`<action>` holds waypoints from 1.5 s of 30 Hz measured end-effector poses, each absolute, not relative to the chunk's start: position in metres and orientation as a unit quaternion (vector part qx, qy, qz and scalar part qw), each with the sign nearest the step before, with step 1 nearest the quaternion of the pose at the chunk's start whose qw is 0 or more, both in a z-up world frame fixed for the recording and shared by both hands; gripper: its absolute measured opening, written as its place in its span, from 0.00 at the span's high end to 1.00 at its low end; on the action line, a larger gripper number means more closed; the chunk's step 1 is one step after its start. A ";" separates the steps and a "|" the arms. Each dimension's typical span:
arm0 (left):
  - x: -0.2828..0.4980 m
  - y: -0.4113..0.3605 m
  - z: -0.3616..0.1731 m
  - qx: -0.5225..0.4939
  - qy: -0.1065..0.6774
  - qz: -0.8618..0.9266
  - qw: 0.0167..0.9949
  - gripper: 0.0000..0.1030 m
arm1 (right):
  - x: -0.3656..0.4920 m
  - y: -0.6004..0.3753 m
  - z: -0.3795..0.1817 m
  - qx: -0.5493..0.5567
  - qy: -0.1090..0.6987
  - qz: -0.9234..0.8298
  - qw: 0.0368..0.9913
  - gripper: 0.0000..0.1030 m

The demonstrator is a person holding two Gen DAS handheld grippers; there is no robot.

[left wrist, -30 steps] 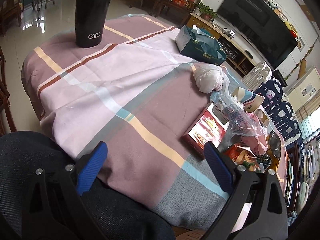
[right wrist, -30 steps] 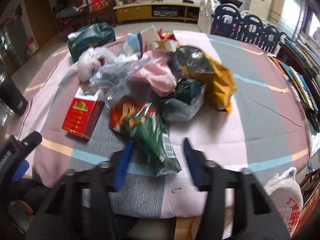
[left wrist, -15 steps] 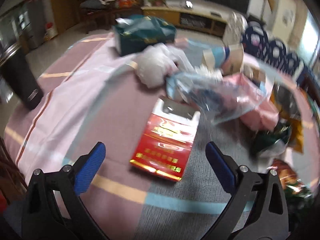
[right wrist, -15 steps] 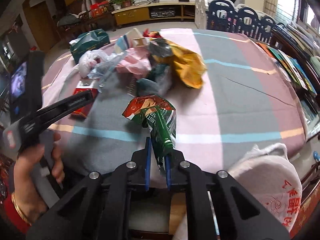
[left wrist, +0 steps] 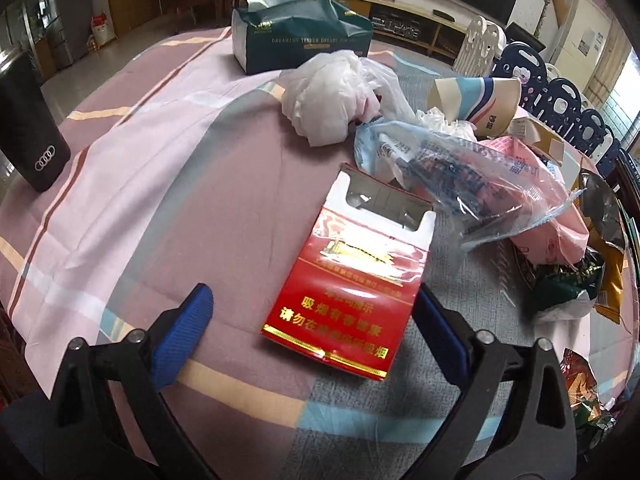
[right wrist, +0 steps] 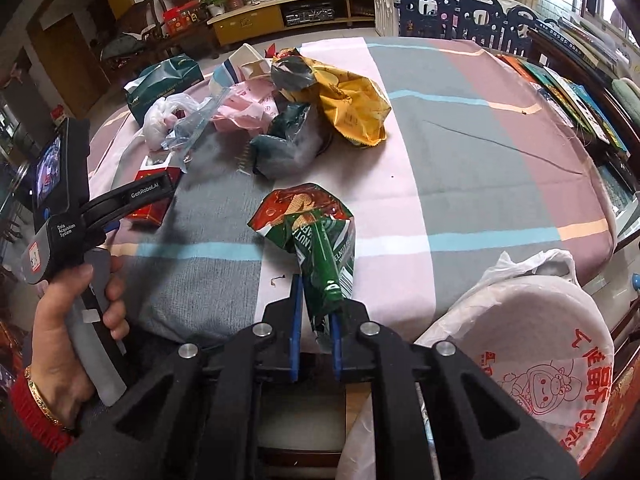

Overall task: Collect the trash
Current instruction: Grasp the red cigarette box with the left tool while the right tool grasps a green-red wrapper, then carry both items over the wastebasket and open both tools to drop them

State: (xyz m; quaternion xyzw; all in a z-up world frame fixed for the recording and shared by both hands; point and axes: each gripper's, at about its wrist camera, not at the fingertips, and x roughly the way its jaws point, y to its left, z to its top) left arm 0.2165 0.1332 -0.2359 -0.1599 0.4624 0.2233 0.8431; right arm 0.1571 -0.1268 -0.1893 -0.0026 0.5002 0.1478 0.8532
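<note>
Trash lies heaped on the table (left wrist: 168,168); right tongs (right wrist: 316,320) clamp a wrapper (right wrist: 316,240) bound for the bag (right wrist: 536,344), while left tongs (left wrist: 316,320), narrowing yet apart, straddle a carton (left wrist: 352,276).

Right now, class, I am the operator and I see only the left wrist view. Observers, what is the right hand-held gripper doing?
Observer: The right hand-held gripper is shut on a green and red snack bag.
Operator: Is there anywhere to drop it?
Observer: A white plastic bag with red print sits past the near edge of the table, to the right of that gripper. It appears open.
Operator: Any small bits I would miss?
Observer: A small dark scrap lies on the cloth, just left of the gripped bag.
</note>
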 end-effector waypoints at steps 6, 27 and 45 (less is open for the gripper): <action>0.209 0.131 -0.228 -0.151 0.443 0.234 0.852 0.33 | 0.157 -0.124 -0.191 -0.008 0.501 0.144 0.853 0.88; 0.190 0.134 -0.210 -0.182 0.399 0.232 0.868 0.34 | 0.154 -0.116 -0.202 -0.013 0.504 0.146 0.851 0.88; 0.117 0.099 -0.173 -0.227 0.383 0.161 0.881 0.39 | 0.136 -0.169 -0.128 0.038 0.435 0.154 0.886 0.89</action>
